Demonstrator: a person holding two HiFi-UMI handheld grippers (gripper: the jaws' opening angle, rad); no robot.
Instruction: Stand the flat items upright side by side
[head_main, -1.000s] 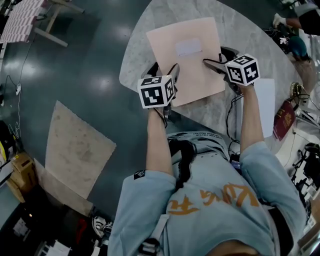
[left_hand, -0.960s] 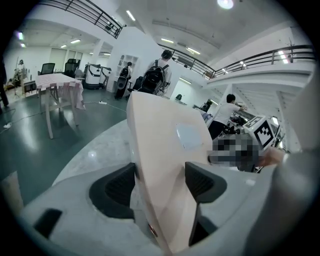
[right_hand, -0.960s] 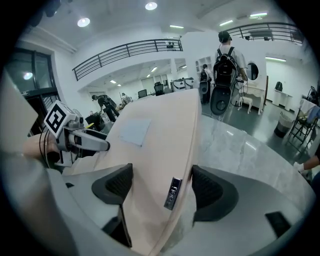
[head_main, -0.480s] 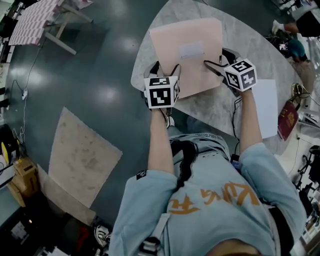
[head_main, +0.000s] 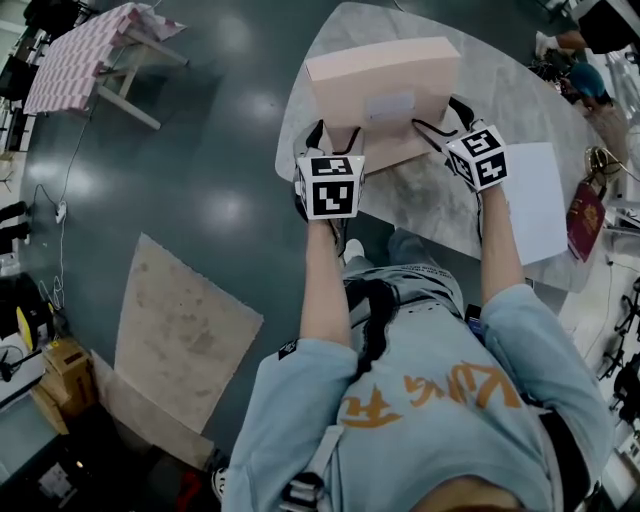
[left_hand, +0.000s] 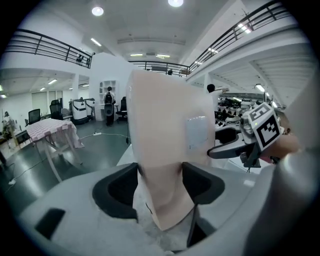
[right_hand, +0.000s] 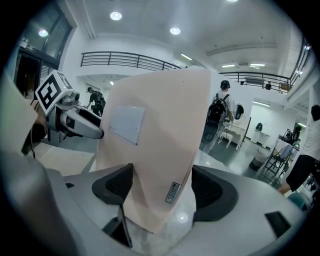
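Note:
A flat pale pink box (head_main: 385, 100) with a white label stands tilted up on its near edge on the marble table (head_main: 420, 205). My left gripper (head_main: 335, 135) holds its left edge and my right gripper (head_main: 435, 120) its right edge. In the left gripper view the box (left_hand: 165, 125) fills the gap of the left gripper (left_hand: 160, 182), both pads pressing on it; these jaws have just been closing. The right gripper view shows the box (right_hand: 160, 130) clamped in the right gripper (right_hand: 162, 187), with its lower corner just above the tabletop.
A white sheet (head_main: 535, 200) lies on the table to the right, with a dark red booklet (head_main: 583, 222) beyond it. On the floor to the left are a beige mat (head_main: 180, 340) and a small table with a checked cloth (head_main: 80, 60). People stand far off in the hall.
The pink box has swung from lying flat on the table to steeply tilted up on its near edge. Both grippers have risen with it.

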